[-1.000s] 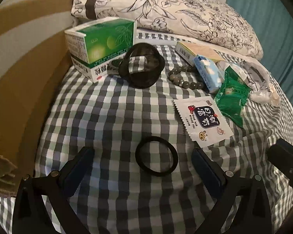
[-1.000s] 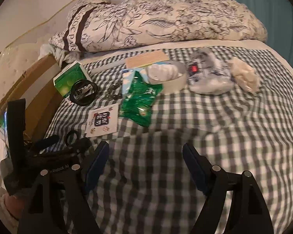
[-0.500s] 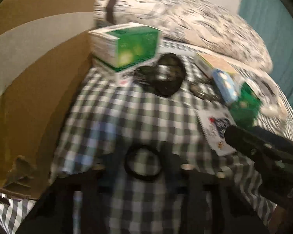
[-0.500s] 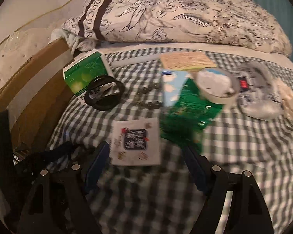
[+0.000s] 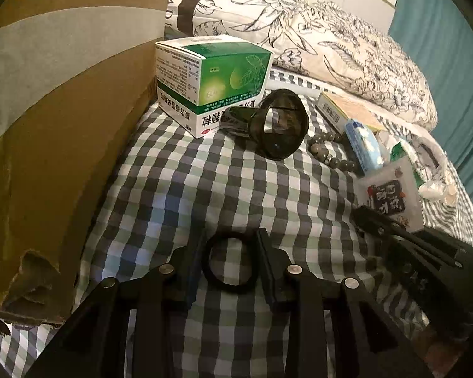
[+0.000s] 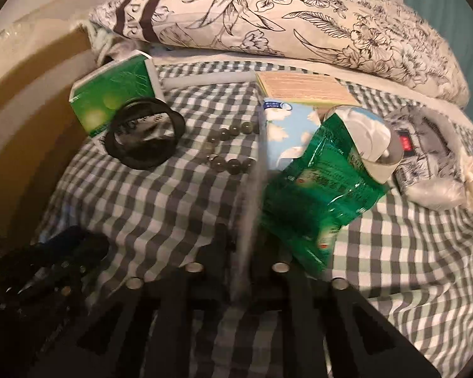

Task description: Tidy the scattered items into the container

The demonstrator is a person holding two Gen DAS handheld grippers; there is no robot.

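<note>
The left tool (image 5: 230,263) is closing its jaws around a black hair tie (image 5: 229,264) that lies flat on the checked bed cover (image 5: 189,189), with a pad at each side of the ring. The right tool (image 6: 241,271) is clamped on a white sachet (image 5: 391,195), which stands on edge between its fingers. The cardboard box (image 5: 63,119) stands at the left, against the bed. A green carton (image 5: 211,78), a black cup (image 5: 279,124), a bead bracelet (image 6: 230,149) and a green snack bag (image 6: 318,186) lie further up.
</note>
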